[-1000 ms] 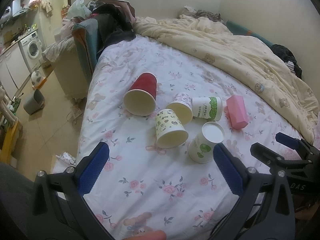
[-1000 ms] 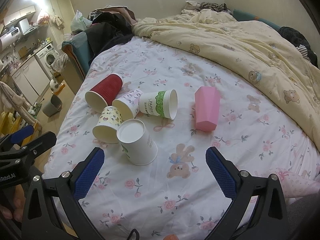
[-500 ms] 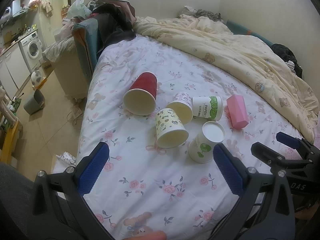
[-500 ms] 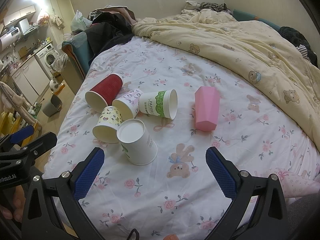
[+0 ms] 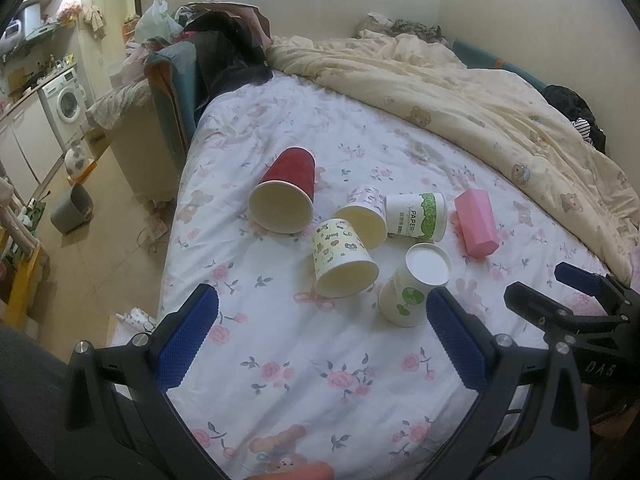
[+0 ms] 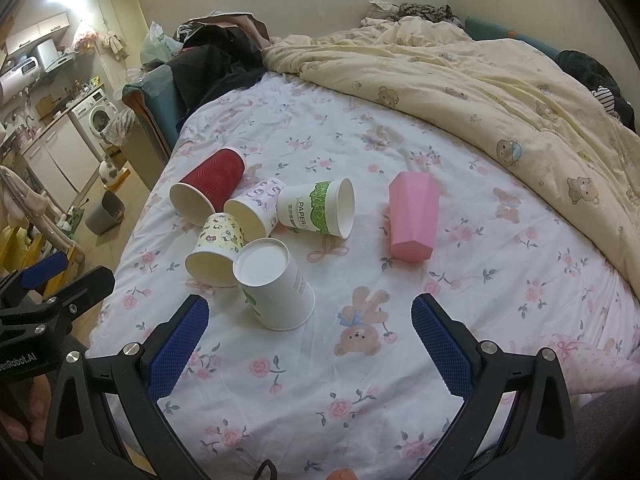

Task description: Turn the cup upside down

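Both tongs, left (image 5: pixel 320 344) and right (image 6: pixel 308 348), apart, empty, above bed (image 6: pixel 360 400) near edge. Cups (image 6: pixel 276 284) look light, thin, easy to crush; grip mid-wall gently.

You can read "PAPER" in dark capitals on the green-banded cup (image 6: pixel 316 210), which lies on its side; the left view shows the same word on that cup (image 5: pixel 416 216). The left gripper's body (image 6: pixel 24 356) carries "enRobot.AI", cut off at the edge. The right gripper's body (image 5: pixel 600 368) shows "DAS".
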{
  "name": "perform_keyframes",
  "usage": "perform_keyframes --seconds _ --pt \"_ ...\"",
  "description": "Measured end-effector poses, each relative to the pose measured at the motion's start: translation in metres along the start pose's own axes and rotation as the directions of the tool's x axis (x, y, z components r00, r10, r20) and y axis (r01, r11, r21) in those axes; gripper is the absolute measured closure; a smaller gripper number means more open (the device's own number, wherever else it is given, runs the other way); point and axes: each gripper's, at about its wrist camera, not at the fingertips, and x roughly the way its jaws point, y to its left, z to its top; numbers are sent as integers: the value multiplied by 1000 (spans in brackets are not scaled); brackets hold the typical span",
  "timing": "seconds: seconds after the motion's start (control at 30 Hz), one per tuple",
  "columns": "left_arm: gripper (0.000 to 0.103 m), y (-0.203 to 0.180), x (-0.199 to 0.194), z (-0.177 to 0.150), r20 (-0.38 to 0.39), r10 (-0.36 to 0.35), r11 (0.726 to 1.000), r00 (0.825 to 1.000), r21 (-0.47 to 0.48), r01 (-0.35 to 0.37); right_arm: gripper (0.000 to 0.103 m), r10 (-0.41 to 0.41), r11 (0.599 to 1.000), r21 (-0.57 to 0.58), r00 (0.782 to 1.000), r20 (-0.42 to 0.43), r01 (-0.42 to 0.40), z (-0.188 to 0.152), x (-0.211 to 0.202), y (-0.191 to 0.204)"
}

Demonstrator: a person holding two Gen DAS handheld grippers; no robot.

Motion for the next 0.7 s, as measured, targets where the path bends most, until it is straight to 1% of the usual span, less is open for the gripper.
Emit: perform_keyframes --seconds 0.57,0.7 --pt "0 2 1 2 -10 -5 1000 1000 -7 5 0 4 1000 3 1000 -6 -4 -1 0 1" --pt "0 3 -1 2 -5 -41 999 999 -22 41 0 9 1000 10 1000 -14 -9 -1 2 3"
